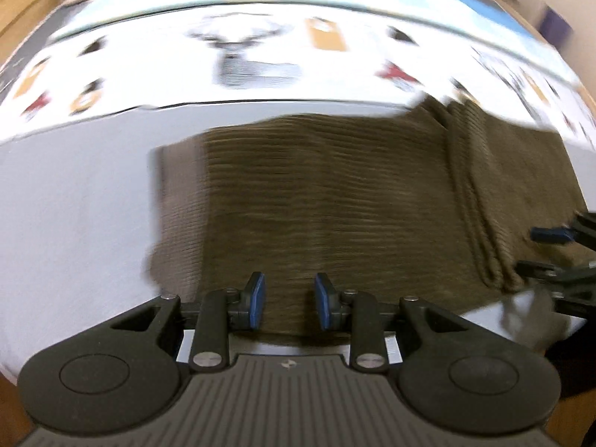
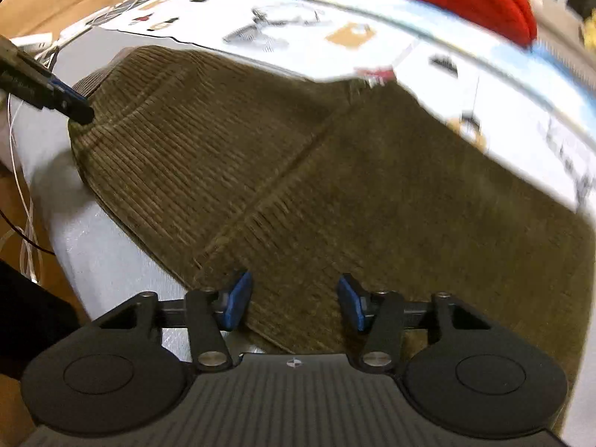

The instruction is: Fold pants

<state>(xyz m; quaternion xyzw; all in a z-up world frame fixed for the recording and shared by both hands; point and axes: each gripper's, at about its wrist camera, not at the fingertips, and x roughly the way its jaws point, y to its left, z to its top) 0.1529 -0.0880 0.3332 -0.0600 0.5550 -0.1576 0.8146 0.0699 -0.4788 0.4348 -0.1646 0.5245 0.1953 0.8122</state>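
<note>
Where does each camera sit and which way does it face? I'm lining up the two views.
Left wrist: on the left gripper, facing steeply down at the brown pants; its own jaws show, plus the right gripper at the right edge.
Right wrist: on the right gripper, facing down at the pants; left gripper shows top left.
Shared: pants, patterned cloth.

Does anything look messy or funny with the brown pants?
Yes, a little. The brown corduroy pants lie on the white cloth, but a bunched ridge of wrinkles runs down them in the left wrist view, so they are not smooth. Nothing looks spilled or torn; the pictures are blurry.
</note>
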